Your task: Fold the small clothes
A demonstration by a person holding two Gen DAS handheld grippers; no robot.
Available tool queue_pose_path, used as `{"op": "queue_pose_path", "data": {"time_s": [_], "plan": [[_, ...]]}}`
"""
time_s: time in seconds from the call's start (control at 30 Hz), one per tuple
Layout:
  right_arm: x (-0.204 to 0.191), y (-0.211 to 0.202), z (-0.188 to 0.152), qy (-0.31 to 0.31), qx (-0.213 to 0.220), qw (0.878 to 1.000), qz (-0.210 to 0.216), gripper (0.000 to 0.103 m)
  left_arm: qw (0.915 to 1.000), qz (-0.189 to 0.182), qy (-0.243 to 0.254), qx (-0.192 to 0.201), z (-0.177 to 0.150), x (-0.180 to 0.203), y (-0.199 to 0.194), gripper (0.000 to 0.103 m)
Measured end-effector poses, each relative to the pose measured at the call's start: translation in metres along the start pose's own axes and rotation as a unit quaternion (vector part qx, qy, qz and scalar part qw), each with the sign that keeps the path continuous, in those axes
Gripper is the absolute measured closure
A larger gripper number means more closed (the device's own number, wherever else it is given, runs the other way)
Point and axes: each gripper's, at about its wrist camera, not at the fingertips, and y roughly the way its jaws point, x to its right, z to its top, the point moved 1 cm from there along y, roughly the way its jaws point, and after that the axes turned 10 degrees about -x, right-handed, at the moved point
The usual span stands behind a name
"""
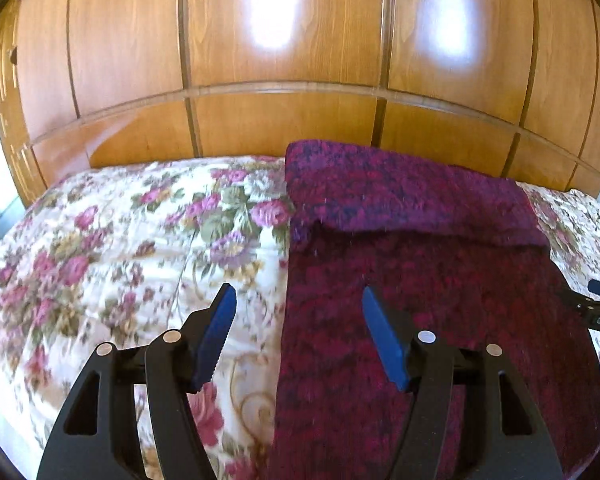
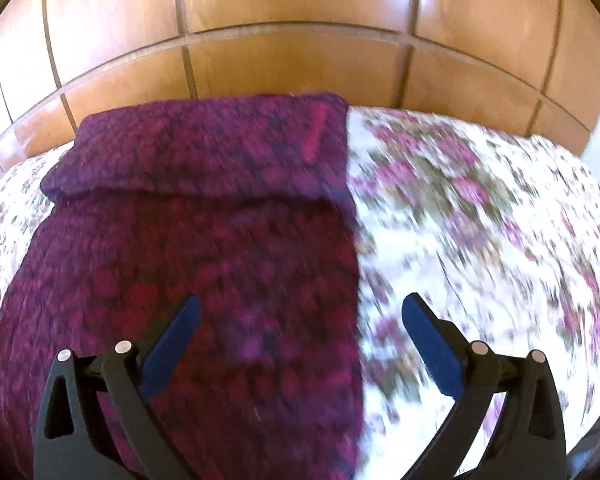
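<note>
Left wrist view: your left gripper (image 1: 298, 300) hangs with its two blue-padded fingers (image 1: 220, 328) spread wide, gripping nothing, straddling the left edge of one magenta knit garment (image 1: 420, 280). That garment lies flat on the floral bedspread (image 1: 120, 248), its far end folded back over itself near the bed's far edge, against the wooden panelled wall (image 1: 280, 60). Your right gripper (image 2: 300, 308) is likewise spread wide and empty, straddling the garment's right edge. One garment, two grippers.
</note>
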Motion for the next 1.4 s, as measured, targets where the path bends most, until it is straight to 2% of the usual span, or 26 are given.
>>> {"op": "queue_pose_path", "data": {"time_s": [0.17,0.33,0.53,0.63,0.7,0.73,0.77,0.8,0.83,0.9,0.93,1.0,1.13,1.2,1.3,1.4], "plan": [[0.021,-0.009,-0.023,0.033,-0.012,0.999,0.009,0.003,1.0000,0.002,0.001,-0.006,-0.021,-0.003,-0.007,0.038],[0.030,-0.010,-0.049,0.047,-0.038,0.997,0.039,0.003,0.9997,0.000,-0.002,-0.026,-0.047,-0.016,-0.012,0.038],[0.026,-0.016,-0.092,0.039,-0.073,0.989,0.125,0.002,0.9956,-0.062,-0.012,-0.069,-0.092,-0.036,-0.023,0.038],[0.022,-0.028,-0.113,0.021,-0.090,0.985,0.148,0.002,0.9906,-0.096,-0.019,-0.095,-0.114,-0.041,-0.029,0.038],[0.021,-0.037,-0.127,0.015,-0.119,0.977,0.179,0.003,0.9843,-0.125,-0.028,-0.122,-0.127,-0.040,-0.028,0.041],[0.022,-0.041,-0.134,0.012,-0.134,0.972,0.194,0.006,0.9810,-0.138,-0.028,-0.134,-0.132,-0.038,-0.027,0.045],[0.022,-0.045,-0.142,0.009,-0.146,0.967,0.206,0.009,0.9780,-0.148,-0.021,-0.146,-0.138,-0.035,-0.026,0.054],[0.021,-0.047,-0.148,0.008,-0.157,0.964,0.214,0.021,0.9769,-0.146,-0.015,-0.155,-0.144,-0.031,-0.024,0.064],[0.020,-0.048,-0.154,0.005,-0.168,0.961,0.221,0.035,0.9765,-0.145,-0.013,-0.158,-0.149,-0.030,-0.023,0.068],[0.016,-0.048,-0.166,0.003,-0.180,0.954,0.238,0.056,0.9767,-0.152,-0.012,-0.151,-0.153,-0.030,-0.028,0.082],[0.015,-0.051,-0.166,0.005,-0.177,0.954,0.241,0.066,0.9772,-0.152,-0.010,-0.148,-0.153,-0.030,-0.031,0.084],[0.017,-0.062,-0.153,0.017,-0.163,0.950,0.266,0.076,0.9748,-0.169,-0.023,-0.143,-0.147,-0.036,-0.039,0.087],[0.021,-0.095,-0.108,0.032,-0.089,0.944,0.316,0.080,0.9649,-0.229,-0.047,-0.119,-0.112,-0.047,-0.055,0.088],[0.023,-0.102,-0.085,0.041,-0.054,0.942,0.328,0.081,0.9612,-0.257,-0.048,-0.088,-0.085,-0.048,-0.063,0.088],[0.027,-0.088,-0.050,0.078,-0.033,0.938,0.337,0.082,0.9547,-0.282,-0.065,-0.071,-0.047,-0.048,-0.050,0.088],[0.028,-0.063,-0.014,0.114,-0.027,0.940,0.319,0.083,0.9553,-0.280,-0.070,-0.064,-0.011,-0.045,-0.024,0.088]]}}
